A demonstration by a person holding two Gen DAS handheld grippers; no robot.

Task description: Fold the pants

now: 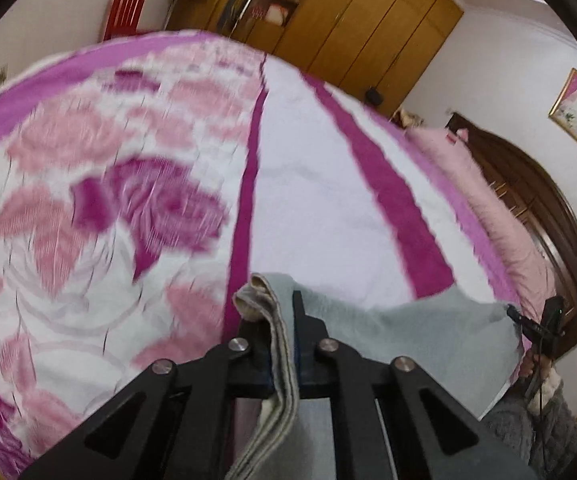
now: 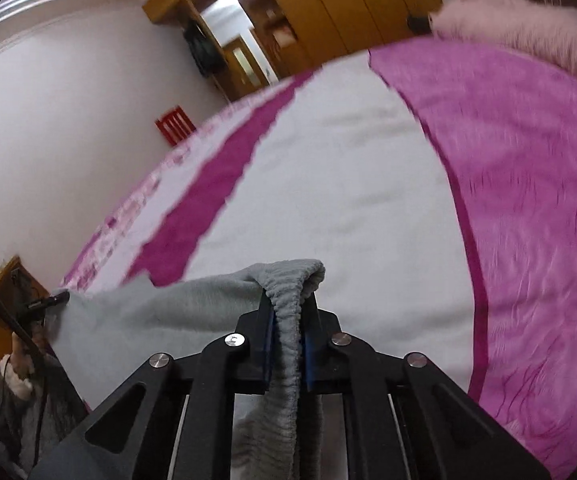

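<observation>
Pale grey fleece pants [image 1: 428, 332] hang stretched between my two grippers above the bed. My left gripper [image 1: 276, 312] is shut on one end of the pants, where a beige-edged hem sticks up between the fingers. My right gripper [image 2: 288, 304] is shut on the ribbed elastic waistband [image 2: 292, 288]. The pants span leftward in the right wrist view [image 2: 136, 320] to the other gripper [image 2: 48, 302]. In the left wrist view the right gripper [image 1: 528, 320] shows at the far right edge of the cloth. The rest of the pants hangs below, hidden.
The bed [image 1: 308, 180] carries a white, magenta-striped and pink rose-patterned cover [image 2: 528, 200]. A fluffy pink pillow [image 2: 528, 20] lies by the dark wooden headboard [image 1: 536, 208]. Wooden wardrobes [image 1: 368, 20] and a red chair [image 1: 124, 12] stand beyond the bed.
</observation>
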